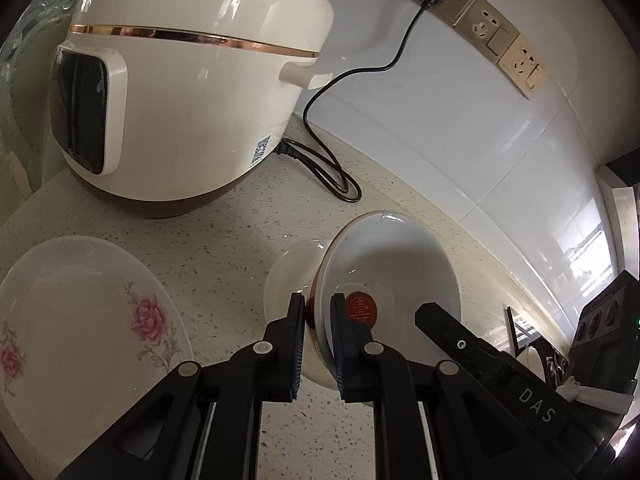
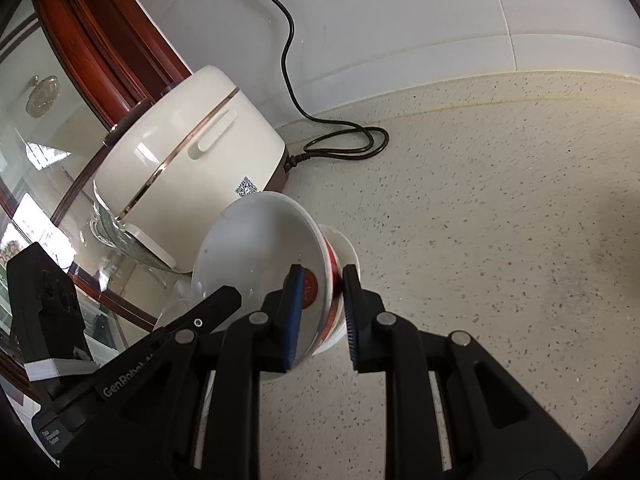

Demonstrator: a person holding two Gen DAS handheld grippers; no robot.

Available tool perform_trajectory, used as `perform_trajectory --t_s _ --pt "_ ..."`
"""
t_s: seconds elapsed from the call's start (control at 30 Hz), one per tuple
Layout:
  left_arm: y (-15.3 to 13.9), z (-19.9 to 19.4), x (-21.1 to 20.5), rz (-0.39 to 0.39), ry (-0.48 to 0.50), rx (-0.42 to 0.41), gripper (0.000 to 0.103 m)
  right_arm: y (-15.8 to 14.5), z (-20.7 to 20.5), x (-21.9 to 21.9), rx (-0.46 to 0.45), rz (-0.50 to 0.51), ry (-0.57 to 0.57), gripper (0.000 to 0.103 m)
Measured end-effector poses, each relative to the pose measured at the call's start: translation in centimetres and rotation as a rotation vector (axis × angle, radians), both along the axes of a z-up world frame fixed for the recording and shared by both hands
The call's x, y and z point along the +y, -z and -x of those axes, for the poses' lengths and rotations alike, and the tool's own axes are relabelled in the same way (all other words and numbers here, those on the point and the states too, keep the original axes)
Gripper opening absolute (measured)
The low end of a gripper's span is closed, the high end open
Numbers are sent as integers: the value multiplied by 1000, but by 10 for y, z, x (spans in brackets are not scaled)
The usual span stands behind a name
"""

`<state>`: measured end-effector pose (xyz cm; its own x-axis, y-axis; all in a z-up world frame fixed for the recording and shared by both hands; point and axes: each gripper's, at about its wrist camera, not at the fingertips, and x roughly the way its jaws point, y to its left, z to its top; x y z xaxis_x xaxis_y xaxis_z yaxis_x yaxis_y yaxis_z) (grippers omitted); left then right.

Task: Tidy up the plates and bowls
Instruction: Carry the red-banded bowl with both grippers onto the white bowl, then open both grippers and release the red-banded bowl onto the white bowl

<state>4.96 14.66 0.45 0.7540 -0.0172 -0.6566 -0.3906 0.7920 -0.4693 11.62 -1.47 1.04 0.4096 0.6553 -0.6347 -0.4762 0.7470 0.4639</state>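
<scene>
Porcelain bowl [image 1: 384,272], tilted above the speckled worktop [image 1: 224,248], is clamped at its rim by left gripper [image 1: 316,320] fingers and right gripper [image 2: 320,304] fingers.

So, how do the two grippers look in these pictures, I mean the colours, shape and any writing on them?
Both are matte black plastic with angular linkage arms and round silver pivot pins. The left gripper has dark blue ribbed pads on its jaws, and so does the right gripper. White lettering shows on each body: "DAS" on the right one, "GenRobot" partly legible on the left. A white strap wraps each. No sleeves show.
</scene>
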Motion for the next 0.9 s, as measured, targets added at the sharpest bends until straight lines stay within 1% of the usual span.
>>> perform_trajectory --t_s 0.17,0.33,0.47,0.63,0.87,0.9 --pt "5 -3 3 4 -12 16 13 5 -2 4 4 14 -8 23" --pt "7 -5 3 -25 -33 36 15 9 -4 8 1 29 -9 23" --pt "8 -5 5 -27 -32 34 15 12 -6 7 5 30 -7 23" --pt "7 -6 2 -36 -33 46 16 11 -6 8 -3 37 -7 23" --pt "3 -3 1 -40 -46 38 18 7 -5 4 -23 43 9 23" --pt "2 -1 0 -50 -56 39 20 6 -6 3 -24 38 8 24"
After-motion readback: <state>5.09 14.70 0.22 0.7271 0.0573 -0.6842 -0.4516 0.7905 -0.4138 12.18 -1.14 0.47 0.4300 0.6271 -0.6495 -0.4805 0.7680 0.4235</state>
